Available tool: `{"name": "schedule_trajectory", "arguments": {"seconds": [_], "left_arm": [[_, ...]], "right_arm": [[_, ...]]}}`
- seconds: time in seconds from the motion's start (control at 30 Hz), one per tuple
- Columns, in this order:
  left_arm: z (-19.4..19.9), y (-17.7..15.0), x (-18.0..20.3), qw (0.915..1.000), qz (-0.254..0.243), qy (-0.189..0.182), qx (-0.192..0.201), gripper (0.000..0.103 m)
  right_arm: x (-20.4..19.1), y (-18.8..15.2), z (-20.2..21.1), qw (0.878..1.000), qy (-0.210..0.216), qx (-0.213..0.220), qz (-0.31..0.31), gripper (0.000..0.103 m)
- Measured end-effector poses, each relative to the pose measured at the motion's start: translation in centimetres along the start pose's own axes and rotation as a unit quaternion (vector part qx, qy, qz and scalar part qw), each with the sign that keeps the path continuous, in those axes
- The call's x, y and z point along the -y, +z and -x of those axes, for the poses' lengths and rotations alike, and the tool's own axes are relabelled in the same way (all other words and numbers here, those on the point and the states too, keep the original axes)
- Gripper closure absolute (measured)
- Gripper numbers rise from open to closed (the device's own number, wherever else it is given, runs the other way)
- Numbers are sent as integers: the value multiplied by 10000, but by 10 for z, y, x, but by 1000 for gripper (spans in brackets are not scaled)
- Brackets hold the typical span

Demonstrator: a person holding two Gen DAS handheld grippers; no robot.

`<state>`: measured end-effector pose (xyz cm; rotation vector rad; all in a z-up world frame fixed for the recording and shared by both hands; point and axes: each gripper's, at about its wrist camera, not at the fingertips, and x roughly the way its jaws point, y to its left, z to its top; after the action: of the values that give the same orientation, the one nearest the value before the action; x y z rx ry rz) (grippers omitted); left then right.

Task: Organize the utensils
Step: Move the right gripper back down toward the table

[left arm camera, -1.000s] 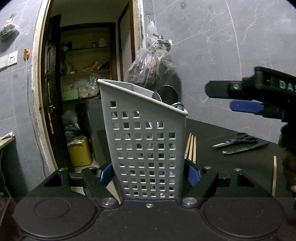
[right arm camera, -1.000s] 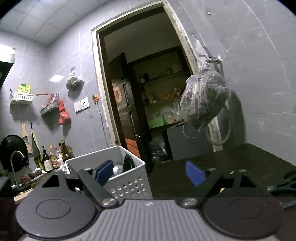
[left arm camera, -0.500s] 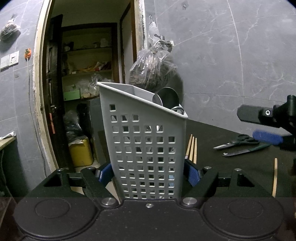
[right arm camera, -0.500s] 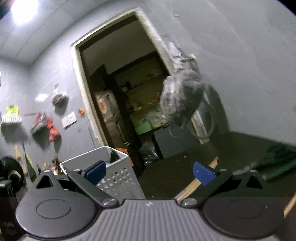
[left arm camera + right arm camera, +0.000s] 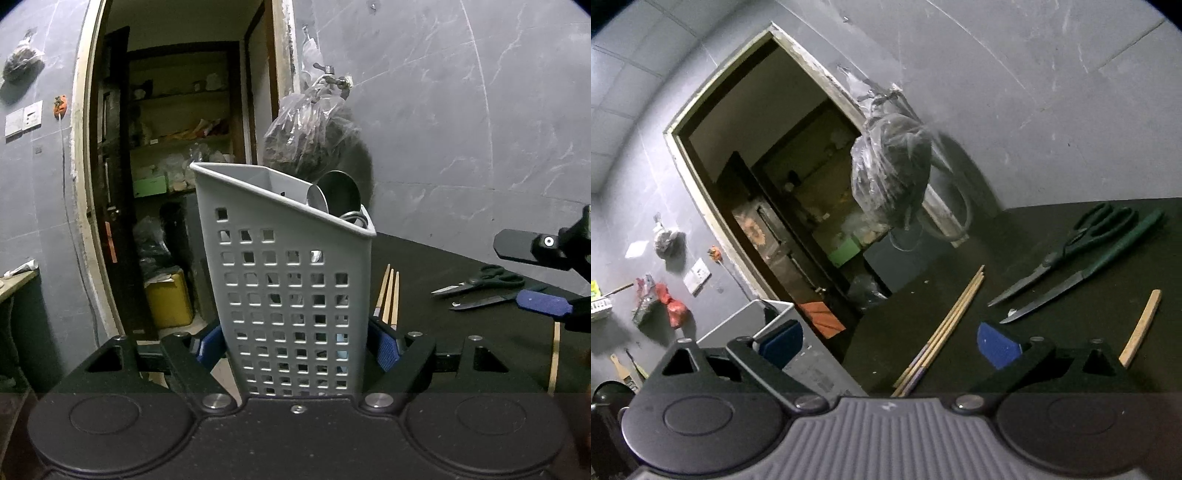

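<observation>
L gripper (image 5: 297,345) is clamping the caddy (image 5: 291,280) near the table's (image 5: 1052,295) left edge. R gripper (image 5: 890,341) is gaping wide w/ nothing inside, over the chopsticks (image 5: 945,325) mid-table. Risk: thin sticks rolling apart, pads catching only one.

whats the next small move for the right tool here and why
Probably lower the right tool onto the bundle of wooden chopsticks and close. Its jaws stand wide open and empty, with the chopsticks lying on the black table between its blue pads. The left tool already clamps the grey perforated plastic utensil caddy, so the holder looks ready to receive them.
</observation>
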<state>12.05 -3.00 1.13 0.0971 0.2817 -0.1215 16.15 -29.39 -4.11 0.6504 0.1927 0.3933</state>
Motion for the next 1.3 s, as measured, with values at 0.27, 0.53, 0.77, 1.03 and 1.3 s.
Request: {"name": "schedule_trajectory", "arguments": {"seconds": [0.27,0.53,0.77,1.03,1.3], "left_arm": [[-5,2,9,9998,-64,160,-40,21],[-8,4,13,9996,-101,241,-53,20],[-10,6,16,9995,-96,297,-81,20],[-11,7,19,9993,-93,333,-107,20],[-11,8,16,9994,-17,323,-146,21]], "right_arm": [[-11,-6,4,9983,320,67,488,0],[4,1,1,9981,609,-114,46,0],[26,7,-5,9944,840,-275,-582,0],[21,5,-4,9956,843,-210,-343,0],[16,4,-1,9980,568,-177,-214,0]]}}
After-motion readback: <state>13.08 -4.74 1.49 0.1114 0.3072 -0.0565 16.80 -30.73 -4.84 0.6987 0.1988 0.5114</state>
